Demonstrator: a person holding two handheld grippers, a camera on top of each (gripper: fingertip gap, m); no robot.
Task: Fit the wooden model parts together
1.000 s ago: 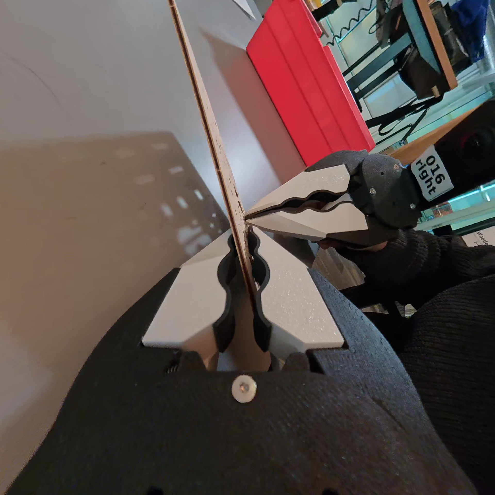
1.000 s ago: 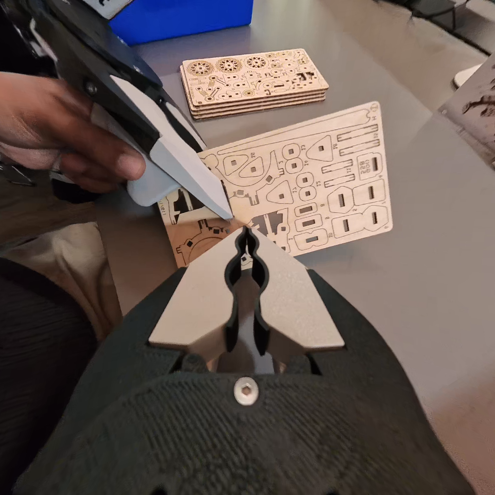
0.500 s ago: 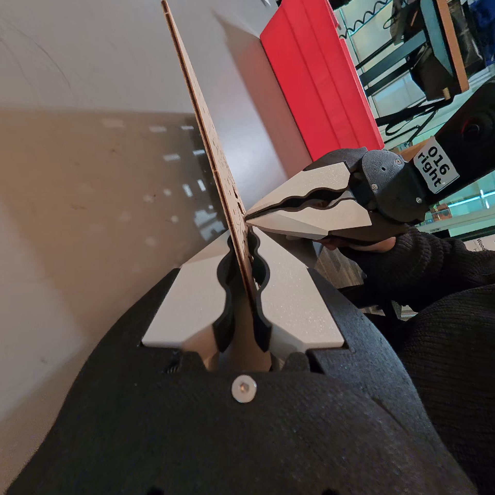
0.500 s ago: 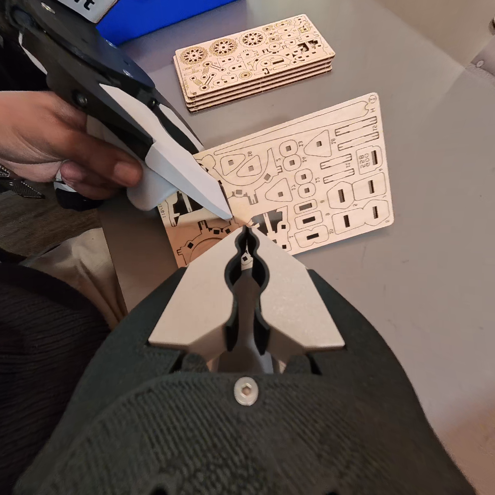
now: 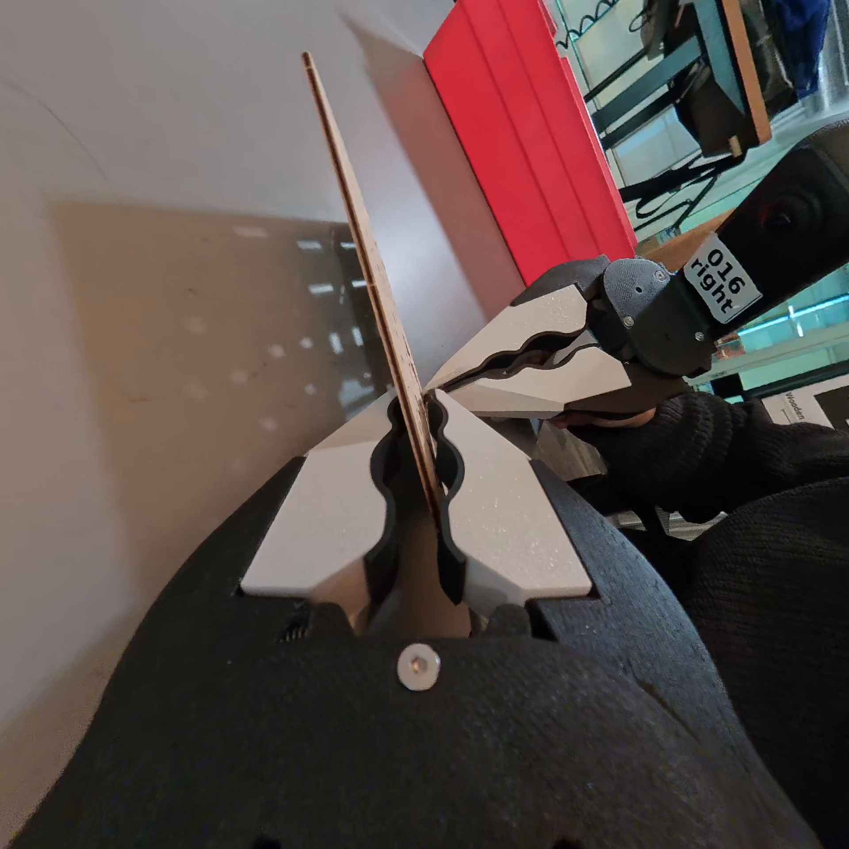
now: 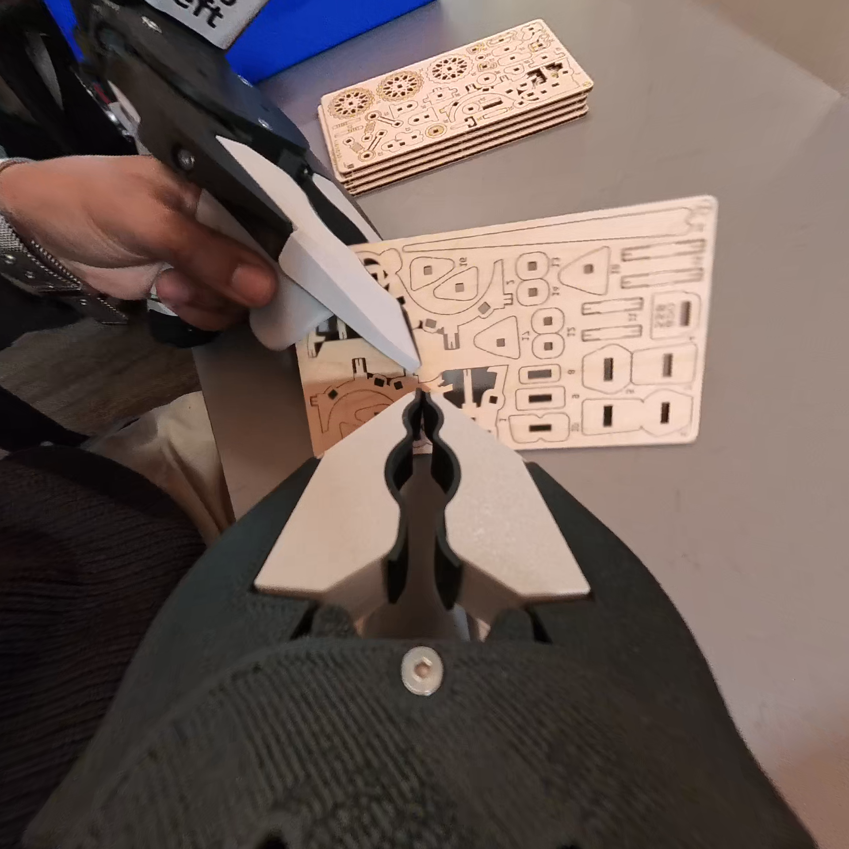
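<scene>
A thin wooden sheet of laser-cut model parts (image 6: pixel 597 321) is held above the grey table (image 6: pixel 689 574). Several of its parts are punched out near the held corner. My left gripper (image 5: pixel 413 402) is shut on the sheet, which shows edge-on in the left wrist view (image 5: pixel 363 239). The left gripper also shows in the right wrist view (image 6: pixel 411 363), held by a hand. My right gripper (image 6: pixel 420 396) is shut, with its tips against the sheet's face right beside the left gripper's tips. It also shows in the left wrist view (image 5: pixel 429 389). I cannot tell whether it pinches a part.
A stack of several more wooden part sheets (image 6: pixel 455 101) lies on the table behind the held sheet. A blue box (image 6: pixel 321 32) stands at the back left. A red box (image 5: pixel 528 138) stands beyond the sheet in the left wrist view. Dark sleeves (image 5: pixel 735 505) lie close by. Both grippers' tips are close together, under 4 cm apart.
The held sheet has swung a little, so its far end now shows in the left wrist view. Both grippers stay shut, tips together at the same corner.
</scene>
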